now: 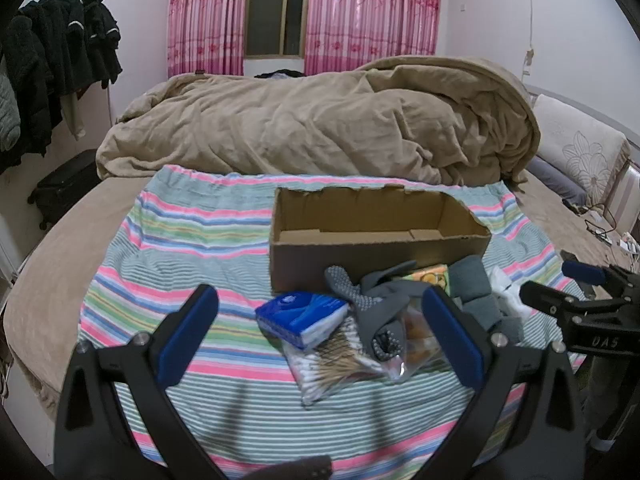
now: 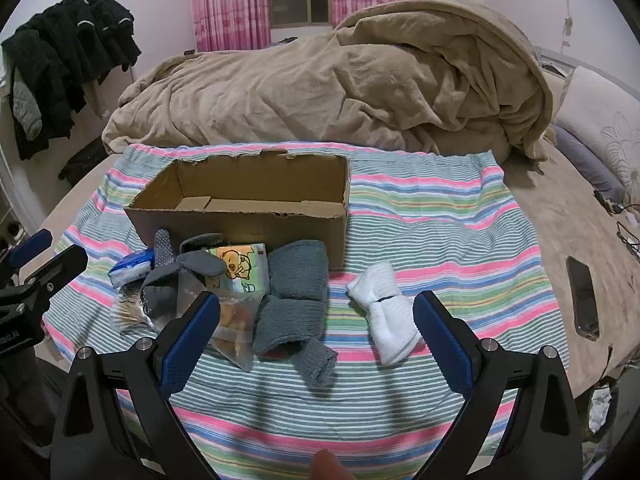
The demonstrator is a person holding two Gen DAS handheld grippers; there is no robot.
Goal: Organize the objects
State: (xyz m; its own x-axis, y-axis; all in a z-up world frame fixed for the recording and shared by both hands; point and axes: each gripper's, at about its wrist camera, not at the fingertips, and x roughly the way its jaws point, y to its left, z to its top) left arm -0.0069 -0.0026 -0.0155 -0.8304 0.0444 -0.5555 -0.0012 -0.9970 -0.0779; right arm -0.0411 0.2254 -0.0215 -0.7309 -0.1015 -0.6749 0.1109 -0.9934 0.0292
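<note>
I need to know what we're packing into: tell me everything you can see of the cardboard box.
The cardboard box is plain brown corrugated card, long and low, with no top and ragged, torn upper edges. It stands upright on the striped sheet and looks empty inside, with only its bottom flaps showing. The pile of items lies against its near wall, including the grey sock.

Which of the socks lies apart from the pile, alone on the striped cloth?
The white sock. It lies by itself right of the pile; the grey socks touch the snack bag and the other items beside the box.
</note>
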